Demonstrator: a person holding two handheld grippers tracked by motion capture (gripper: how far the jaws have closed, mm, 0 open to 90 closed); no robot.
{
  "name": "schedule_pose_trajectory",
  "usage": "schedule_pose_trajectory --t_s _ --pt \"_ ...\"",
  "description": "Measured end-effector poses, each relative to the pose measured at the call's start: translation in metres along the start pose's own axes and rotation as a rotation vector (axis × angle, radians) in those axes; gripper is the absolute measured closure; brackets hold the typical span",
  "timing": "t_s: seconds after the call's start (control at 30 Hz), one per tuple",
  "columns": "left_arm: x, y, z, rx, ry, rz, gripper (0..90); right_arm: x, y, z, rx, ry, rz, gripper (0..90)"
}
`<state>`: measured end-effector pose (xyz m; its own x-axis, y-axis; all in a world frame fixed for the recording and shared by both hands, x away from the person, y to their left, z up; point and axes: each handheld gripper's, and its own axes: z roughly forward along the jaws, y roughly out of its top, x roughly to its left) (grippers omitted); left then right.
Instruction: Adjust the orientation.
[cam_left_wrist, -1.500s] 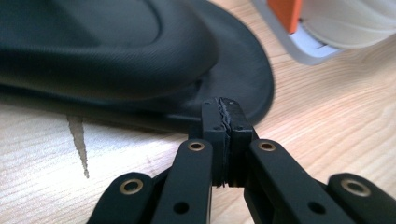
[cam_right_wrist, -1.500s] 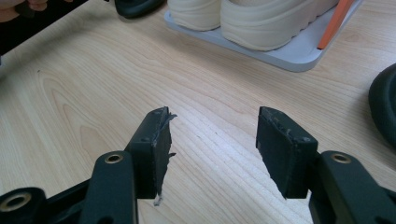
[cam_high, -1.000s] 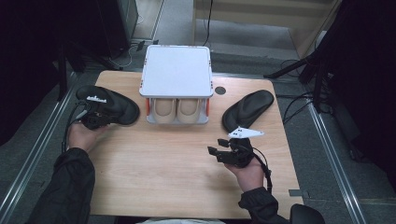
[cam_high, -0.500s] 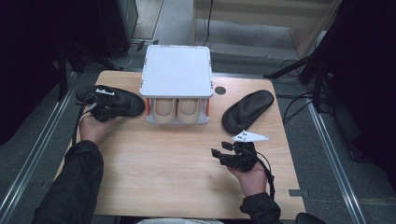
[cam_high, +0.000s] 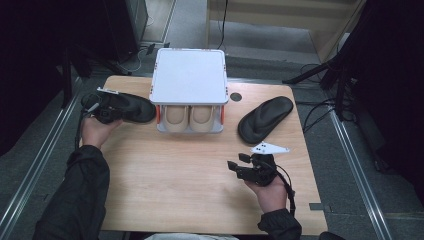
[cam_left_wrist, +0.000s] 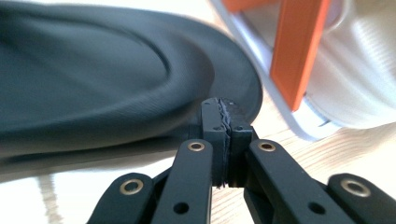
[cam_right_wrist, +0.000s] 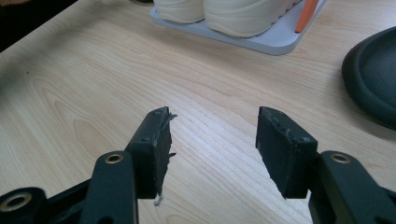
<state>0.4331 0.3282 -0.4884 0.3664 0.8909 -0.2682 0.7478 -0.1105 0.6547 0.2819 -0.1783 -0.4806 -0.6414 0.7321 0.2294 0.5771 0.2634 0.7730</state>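
A black slipper (cam_high: 127, 106) (cam_left_wrist: 102, 79) lies at the table's left, its toe toward the white shoe rack (cam_high: 189, 75). My left gripper (cam_high: 116, 116) (cam_left_wrist: 223, 112) is shut, its pads pressed together at the slipper's near rim, pinching its edge. A second black slipper (cam_high: 265, 119) (cam_right_wrist: 373, 74) rests to the right of the rack. My right gripper (cam_high: 236, 162) (cam_right_wrist: 212, 135) hovers open over bare wood near the front right, nothing between its pads. A pair of beige shoes (cam_high: 190, 117) (cam_right_wrist: 233, 14) stands on the rack's lower shelf.
The rack has orange posts (cam_left_wrist: 299, 46) and a grey base (cam_right_wrist: 275, 42). A round cable hole (cam_high: 236, 96) sits in the wooden table (cam_high: 175, 180) behind the right slipper. Dark stands and cables surround the table.
My left hand has moved up and away from the front edge, and the left slipper has turned flatter along with it. The right gripper has stayed nearly where it was.
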Motion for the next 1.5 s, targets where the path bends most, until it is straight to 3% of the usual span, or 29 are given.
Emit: schedule_pose_trajectory --t_s 0.1,0.13,0.17,0.2,0.3,0.37,0.47,0.53,0.77,0.87,0.93,1.13,1.3,1.5 --pt "0.007 0.004 -0.012 -0.049 0.001 -0.022 90.0 0.0 0.0 0.0 0.002 0.001 0.001 45.9" --pt "0.011 0.005 -0.013 -0.04 -0.004 -0.032 90.0 0.0 0.0 0.0 0.001 0.001 0.002 45.8" --pt "0.013 0.007 -0.014 -0.005 0.025 -0.023 90.0 0.0 0.0 0.0 0.001 0.001 0.003 45.8" --pt "0.015 0.008 -0.015 -0.002 0.028 -0.018 90.0 0.0 0.0 0.0 0.002 0.003 0.002 45.8" --pt "0.021 0.012 -0.019 -0.024 0.034 -0.031 90.0 0.0 -0.001 0.001 0.007 0.004 0.001 45.8" --pt "0.025 0.016 -0.02 0.006 0.058 -0.025 90.0 0.0 -0.001 0.002 0.01 0.007 0.005 45.8" --pt "0.032 0.02 -0.023 -0.021 0.063 -0.033 90.0 0.0 -0.001 0.003 0.015 0.005 0.005 45.8" --pt "0.04 0.024 -0.022 0.003 0.072 -0.034 90.0 0.001 -0.001 0.004 0.022 0.005 0.003 45.8" --pt "0.068 0.023 -0.021 -0.009 0.095 -0.08 90.0 0.002 -0.003 0.006 0.03 0.003 0.002 45.8" --pt "0.076 0.019 -0.017 -0.003 0.114 -0.096 90.0 0.0 -0.004 0.008 0.031 0.026 0.028 45.8" --pt "0.078 0.017 -0.011 0.023 0.117 -0.091 90.0 0.0 -0.004 0.01 0.028 0.047 0.048 45.7" --pt "0.074 0.017 -0.006 0.04 0.127 -0.064 90.0 0.0 -0.004 0.009 0.028 0.04 0.043 45.8" --pt "0.073 0.012 -0.008 0.029 0.113 -0.083 90.0 -0.001 -0.004 0.008 0.015 0.068 0.066 45.9" --pt "0.071 0.007 -0.01 0.032 0.099 -0.093 90.0 0.0 -0.003 0.008 0.015 0.07 0.061 45.9"
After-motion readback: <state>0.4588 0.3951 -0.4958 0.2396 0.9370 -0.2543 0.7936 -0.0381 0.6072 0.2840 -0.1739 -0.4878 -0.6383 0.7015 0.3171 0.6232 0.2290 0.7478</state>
